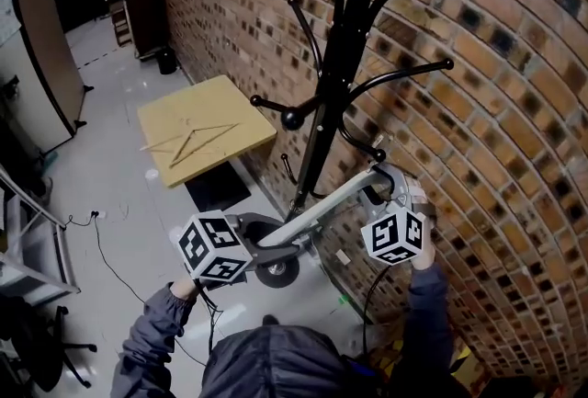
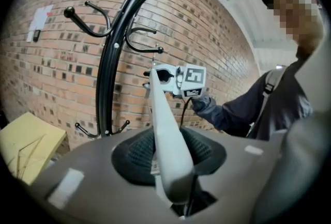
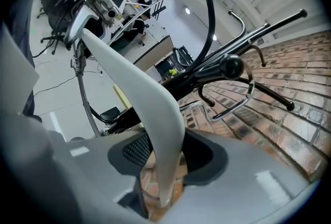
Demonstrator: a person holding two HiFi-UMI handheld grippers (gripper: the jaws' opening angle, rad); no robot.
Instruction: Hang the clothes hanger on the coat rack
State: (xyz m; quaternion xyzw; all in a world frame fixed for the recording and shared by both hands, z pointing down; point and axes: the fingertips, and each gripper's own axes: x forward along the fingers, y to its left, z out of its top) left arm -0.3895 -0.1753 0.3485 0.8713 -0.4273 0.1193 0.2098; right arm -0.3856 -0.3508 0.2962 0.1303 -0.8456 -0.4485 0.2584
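Two grippers are sharing one load: the left gripper (image 1: 265,249) is clamping its partly spread fingers on the lower end of the clothes hanger (image 1: 322,208), so that the smooth, pale plastic bar is not swinging while it is slanting up in the air across the pole of the coat rack (image 1: 342,47), not yet hung. The right gripper (image 1: 386,189) is pinching the upper end the same way, probably to be aiming the thin wire hook (image 3: 235,103) at a curved, glossy black arm (image 3: 231,66) with a ball tip, beside the rough brick wall (image 1: 514,111).
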